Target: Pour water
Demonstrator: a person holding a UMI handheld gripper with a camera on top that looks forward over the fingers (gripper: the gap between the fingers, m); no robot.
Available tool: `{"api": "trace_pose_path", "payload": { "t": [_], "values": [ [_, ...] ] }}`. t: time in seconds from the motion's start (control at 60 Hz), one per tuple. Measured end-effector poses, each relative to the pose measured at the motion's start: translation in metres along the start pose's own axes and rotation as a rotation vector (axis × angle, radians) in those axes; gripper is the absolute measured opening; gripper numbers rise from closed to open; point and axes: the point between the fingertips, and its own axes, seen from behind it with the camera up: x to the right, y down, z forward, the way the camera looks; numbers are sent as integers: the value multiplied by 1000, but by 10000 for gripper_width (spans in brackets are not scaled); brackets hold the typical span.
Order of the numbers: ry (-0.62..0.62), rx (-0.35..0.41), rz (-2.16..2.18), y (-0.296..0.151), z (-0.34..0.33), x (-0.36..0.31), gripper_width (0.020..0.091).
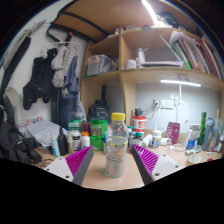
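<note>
A clear bottle (117,146) with a white cap stands upright at the lower centre of the frame, between the two fingers of the gripper (115,165). The purple pads (146,160) sit apart, with a gap at either side of the bottle. Behind it, mid-frame, are a green container (98,130) and small jars on the desk (170,160). Shelves (150,72) fill the upper right; bags (50,80) hang at upper left.

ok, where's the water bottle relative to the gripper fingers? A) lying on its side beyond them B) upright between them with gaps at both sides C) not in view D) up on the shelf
B: the water bottle stands upright on the desk between the open gripper fingers, clear of both pads.
</note>
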Motion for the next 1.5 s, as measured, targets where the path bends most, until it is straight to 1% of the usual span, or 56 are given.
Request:
{"api": "trace_pose_path", "payload": {
  "t": [0.15,0.283,0.367,0.417,0.433,0.483,0.533,0.65,0.667,0.733,0.833,0.9,0.95,1.033,1.133,1.183,1.25,1.3,1.333,1.4,1.5],
  "values": [
    [49,-51,20,17,55,12,853],
    [49,-96,44,32,98,12,850],
    [54,-111,43,41,118,14,850],
    [64,-134,38,49,126,15,844],
    [64,-138,37,51,128,15,826],
    [66,-134,43,52,133,18,626],
    [73,-128,58,52,133,20,606],
    [59,-116,57,52,132,19,530],
    [60,-113,60,52,133,20,505],
    [70,-111,66,53,132,23,472],
    [62,-114,65,53,132,22,467],
    [59,-132,73,54,131,23,468],
    [46,-128,84,47,126,24,467],
    [51,-63,146,12,110,39,468],
    [61,48,343,-40,84,75,468],
    [54,81,482,-58,72,96,465],
    [47,109,698,-70,58,129,465],
    [56,130,847,-72,52,150,466],
    [52,131,939,-65,51,172,465],
    [37,112,1146,-50,46,197,466],
    [-31,87,1494,-36,40,213,464]
  ]
}}
